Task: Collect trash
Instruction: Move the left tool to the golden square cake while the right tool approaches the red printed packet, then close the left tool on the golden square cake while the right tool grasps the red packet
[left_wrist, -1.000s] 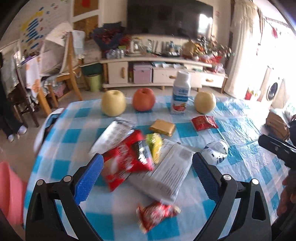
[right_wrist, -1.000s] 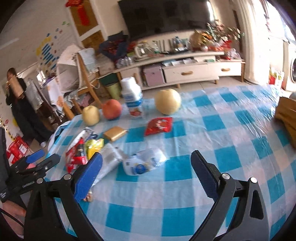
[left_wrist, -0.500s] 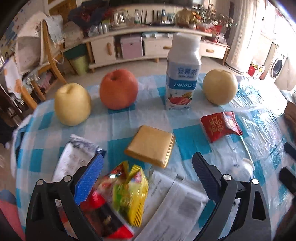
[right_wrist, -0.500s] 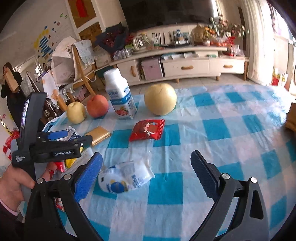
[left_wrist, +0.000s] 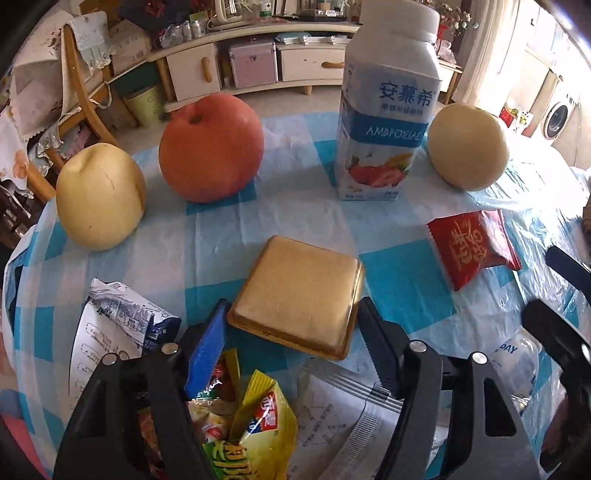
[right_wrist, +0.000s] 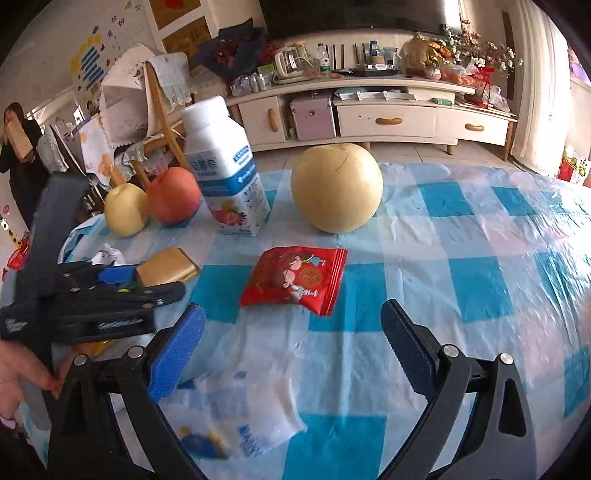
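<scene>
Checked counter (left_wrist: 306, 229) viewed along both grippers, with the gold square packet (left_wrist: 299, 295) as landmark. Far left of the packet, a pale pear (left_wrist: 99, 195); nearer, behind and left of it, a red apple (left_wrist: 212, 147). Just left and in front of the packet lies a white printed wrapper (left_wrist: 114, 332), and directly in front of it a yellow-green snack wrapper (left_wrist: 258, 424) beside a grey-white pouch (left_wrist: 351, 413). The left gripper (left_wrist: 291, 328) reaches the packet's near edge: its jaws have just been closing and now stand narrow, one on each side of the near corners, blue pad at the left corner; whether they press on it cannot be told. Behind and right of the packet stands a white yogurt bottle (left_wrist: 388, 122), then a second pear (left_wrist: 467, 147). Right of the packet, apart from it, lies a red snack packet (right_wrist: 295, 280). The right gripper (right_wrist: 291, 354) hangs in front of that red packet, jaws wide with nothing between the pads; a crumpled white-and-blue wrapper (right_wrist: 225, 413) lies below its left jaw. A hand (right_wrist: 22, 373) holds the left gripper at the right-wrist view's left edge.
</scene>
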